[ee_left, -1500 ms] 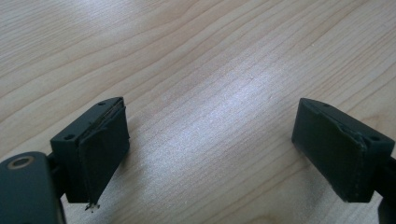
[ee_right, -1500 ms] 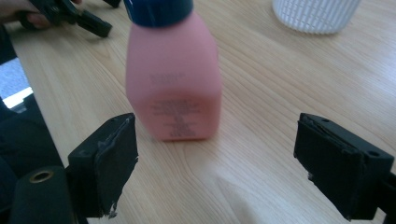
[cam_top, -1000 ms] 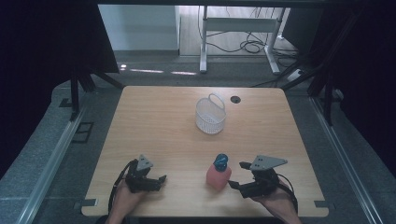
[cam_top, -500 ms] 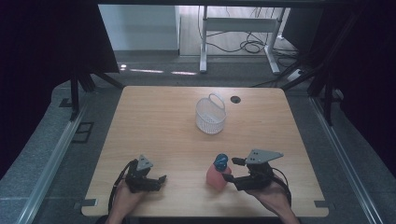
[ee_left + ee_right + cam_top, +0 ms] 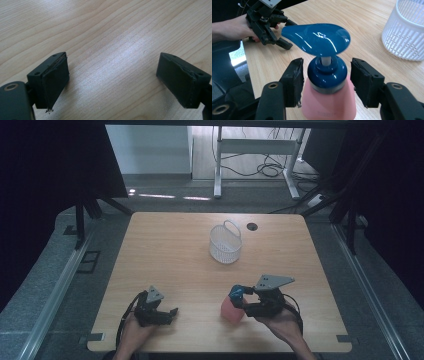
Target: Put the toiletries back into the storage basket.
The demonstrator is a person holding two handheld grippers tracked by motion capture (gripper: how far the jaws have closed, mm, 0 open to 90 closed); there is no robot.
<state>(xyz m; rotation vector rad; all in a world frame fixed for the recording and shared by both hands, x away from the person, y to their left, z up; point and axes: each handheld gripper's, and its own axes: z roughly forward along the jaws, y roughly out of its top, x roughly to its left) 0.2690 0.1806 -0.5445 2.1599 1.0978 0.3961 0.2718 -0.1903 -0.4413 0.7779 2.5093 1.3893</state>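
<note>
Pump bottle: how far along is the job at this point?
Done: the right gripper has its jaws either side of the pump bottle, at its blue collar. In hand: they have just been closing; small gaps show at the pads, so no grip yet. Left: grip, lift, probably carry it to the white basket standing apart on the table. The left gripper lies open.

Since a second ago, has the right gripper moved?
Yes. The right gripper has slid left toward the pink pump bottle, judged against the white basket; its jaws have just been closing around the bottle's neck.
</note>
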